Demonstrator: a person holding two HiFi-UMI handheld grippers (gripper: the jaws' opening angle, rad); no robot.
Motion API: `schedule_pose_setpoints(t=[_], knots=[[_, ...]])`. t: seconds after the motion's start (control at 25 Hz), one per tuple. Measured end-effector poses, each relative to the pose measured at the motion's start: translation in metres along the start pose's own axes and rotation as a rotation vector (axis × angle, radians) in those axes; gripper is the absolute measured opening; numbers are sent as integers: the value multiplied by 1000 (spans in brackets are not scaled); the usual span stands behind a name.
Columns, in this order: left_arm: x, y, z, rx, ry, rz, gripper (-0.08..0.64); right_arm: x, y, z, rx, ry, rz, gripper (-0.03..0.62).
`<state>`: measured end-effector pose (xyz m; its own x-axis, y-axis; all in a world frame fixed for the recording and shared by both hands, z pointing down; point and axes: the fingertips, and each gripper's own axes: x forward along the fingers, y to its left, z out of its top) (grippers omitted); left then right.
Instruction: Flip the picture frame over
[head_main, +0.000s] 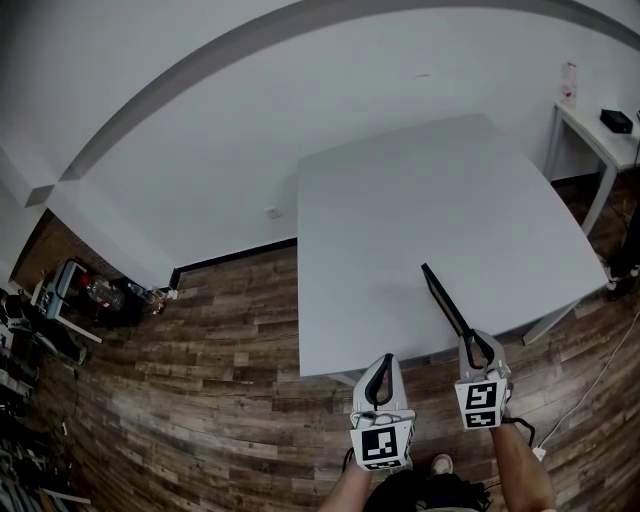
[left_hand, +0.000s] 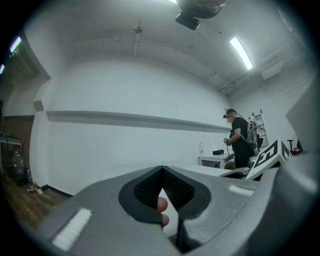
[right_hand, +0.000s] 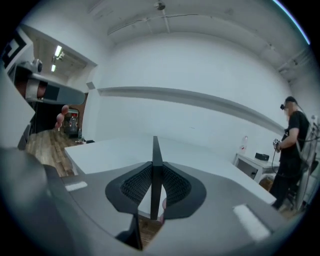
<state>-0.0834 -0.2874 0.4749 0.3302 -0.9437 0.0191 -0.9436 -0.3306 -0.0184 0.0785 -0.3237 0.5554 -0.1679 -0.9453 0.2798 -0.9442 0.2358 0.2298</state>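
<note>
The picture frame (head_main: 445, 297) is a thin dark slab seen edge-on, lifted on its edge over the near right part of the white table (head_main: 420, 190). My right gripper (head_main: 476, 342) is shut on its near end. In the right gripper view the picture frame (right_hand: 155, 150) stands as a vertical black strip pinched between the ribbed pads, with the right gripper (right_hand: 156, 175) closed around it. My left gripper (head_main: 381, 360) hovers off the table's near edge, to the left of the frame, shut with nothing in it. Only wall shows beyond the left gripper (left_hand: 162, 172).
A small white side table (head_main: 598, 142) at the back right carries a black box (head_main: 617, 121) and a bottle (head_main: 568, 82). A person (right_hand: 293, 145) stands by it. Bottles and clutter (head_main: 95, 295) lie on the wooden floor at the left wall.
</note>
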Motion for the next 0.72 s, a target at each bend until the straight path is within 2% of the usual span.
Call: schedule_pose_setpoints(t=[0.44,0.56,0.72], knots=[[0,4,2,6,3,7,0,7,31,-8,-374,28,54,89],[-1,4,-2,12,26,4,0,10,36,-15,-461,45,68,89],[-1,4,-4,11,10,8,0,15,42,-25,-587,75,76,89]])
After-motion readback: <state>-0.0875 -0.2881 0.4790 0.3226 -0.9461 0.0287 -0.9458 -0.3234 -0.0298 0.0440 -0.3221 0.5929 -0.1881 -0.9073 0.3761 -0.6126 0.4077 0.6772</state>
